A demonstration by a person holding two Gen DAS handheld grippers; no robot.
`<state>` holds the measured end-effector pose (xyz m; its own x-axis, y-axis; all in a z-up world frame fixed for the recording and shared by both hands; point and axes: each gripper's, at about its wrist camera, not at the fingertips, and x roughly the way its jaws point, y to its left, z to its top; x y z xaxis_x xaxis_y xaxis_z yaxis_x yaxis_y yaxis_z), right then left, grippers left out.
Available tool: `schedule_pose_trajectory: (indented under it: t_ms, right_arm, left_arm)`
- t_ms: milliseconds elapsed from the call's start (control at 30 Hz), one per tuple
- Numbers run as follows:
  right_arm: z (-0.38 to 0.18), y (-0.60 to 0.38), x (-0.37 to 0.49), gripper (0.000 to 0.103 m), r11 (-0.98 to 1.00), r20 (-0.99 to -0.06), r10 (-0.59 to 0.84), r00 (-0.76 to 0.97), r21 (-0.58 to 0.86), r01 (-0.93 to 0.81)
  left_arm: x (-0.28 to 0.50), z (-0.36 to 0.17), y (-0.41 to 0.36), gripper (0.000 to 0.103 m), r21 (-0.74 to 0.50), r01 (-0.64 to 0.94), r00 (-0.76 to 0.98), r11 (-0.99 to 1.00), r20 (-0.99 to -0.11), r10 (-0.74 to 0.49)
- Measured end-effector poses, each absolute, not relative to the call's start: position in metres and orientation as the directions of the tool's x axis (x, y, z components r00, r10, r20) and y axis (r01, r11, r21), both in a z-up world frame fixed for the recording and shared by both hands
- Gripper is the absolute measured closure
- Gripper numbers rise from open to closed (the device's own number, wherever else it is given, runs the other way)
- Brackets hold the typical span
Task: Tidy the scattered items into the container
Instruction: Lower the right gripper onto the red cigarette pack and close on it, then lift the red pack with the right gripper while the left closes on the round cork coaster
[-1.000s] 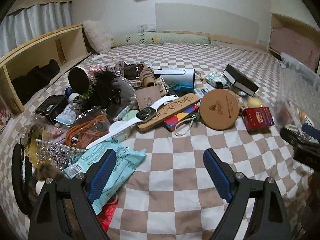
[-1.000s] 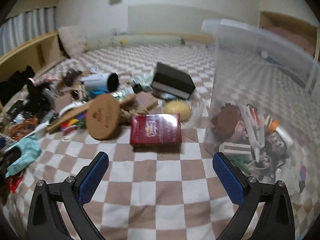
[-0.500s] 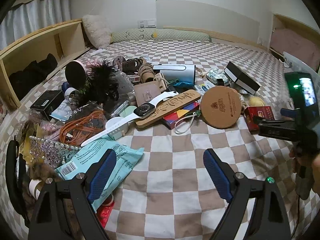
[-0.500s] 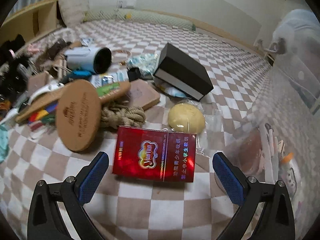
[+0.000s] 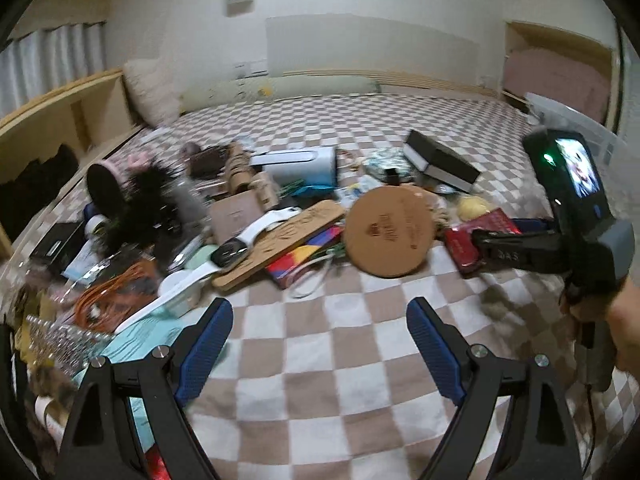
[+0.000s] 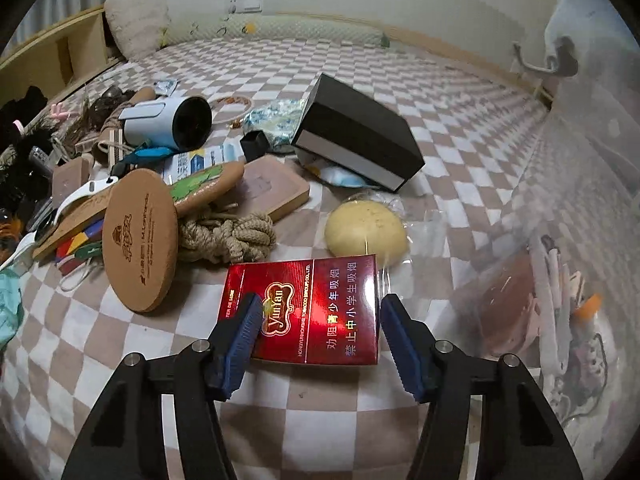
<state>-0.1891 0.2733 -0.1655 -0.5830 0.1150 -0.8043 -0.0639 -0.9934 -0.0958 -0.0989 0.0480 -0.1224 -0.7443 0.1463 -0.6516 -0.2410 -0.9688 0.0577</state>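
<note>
The right tongs (image 6: 318,338) sit low over the checkered bed (image 6: 320,432), jaws spread and straddling the red cigarette box (image 6: 316,312): the left blue pad (image 6: 240,334) looks to be touching the box's left edge, though I can't say for sure, while the right pad stands just clear of the other edge, so nothing is gripped yet. The box lies flat at 6 o'clock in the right wrist view, with a yellow bun in clear wrap (image 6: 366,230) just beyond it at 12 o'clock, a coil of rope (image 6: 228,236) at 10 o'clock and a round cork disc (image 6: 140,236) further out at 9 o'clock. A black box (image 6: 356,136) lies tilted behind the bun. The clear container (image 6: 560,280) stands at 3 o'clock, pens and small bits visible through its wall. From the left wrist view, the left tongs (image 5: 320,344) hang released over bare bedcover, holding nothing, and the clutter pile stretches from 9 to 12 o'clock, a white-strapped watch (image 5: 240,240) among it.
</note>
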Motion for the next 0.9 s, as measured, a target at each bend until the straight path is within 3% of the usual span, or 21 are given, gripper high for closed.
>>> schedule_pose_trajectory:
  t_ms: [100, 133, 200, 500, 633, 900]
  right_arm:
    - [-0.166, 0.270, -0.187, 0.036, -0.995, -0.798, 0.101, -0.594, -0.095, -0.041]
    - [-0.167, 0.269, -0.186, 0.021, -0.995, -0.798, 0.095, -0.595, -0.093, -0.034]
    - [-0.173, 0.268, -0.186, 0.004, -0.997, -0.805, 0.076, -0.589, -0.075, -0.026]
    - [-0.185, 0.269, -0.187, 0.004, -0.998, -0.787, 0.067, -0.614, -0.051, -0.043]
    - [-0.189, 0.271, -0.187, 0.009, -0.998, -0.776, 0.064, -0.627, -0.038, -0.055]
    - [-0.151, 0.281, -0.148, 0.010, -0.999, -0.748, 0.028, -0.663, -0.009, -0.032]
  left_arm:
    - [-0.095, -0.122, 0.054, 0.014, 0.071, -0.263, -0.744, -0.962, -0.649, 0.155]
    - [-0.094, -0.121, 0.054, 0.014, 0.073, -0.263, -0.745, -0.962, -0.648, 0.154]
    - [-0.093, -0.121, 0.053, 0.014, 0.074, -0.260, -0.747, -0.963, -0.647, 0.152]
    - [-0.095, -0.124, 0.048, 0.014, 0.063, -0.242, -0.744, -0.968, -0.652, 0.144]
    - [-0.098, -0.124, 0.050, 0.014, 0.063, -0.247, -0.749, -0.967, -0.645, 0.150]
    - [-0.114, -0.121, 0.078, 0.014, 0.109, -0.303, -0.768, -0.947, -0.616, 0.175]
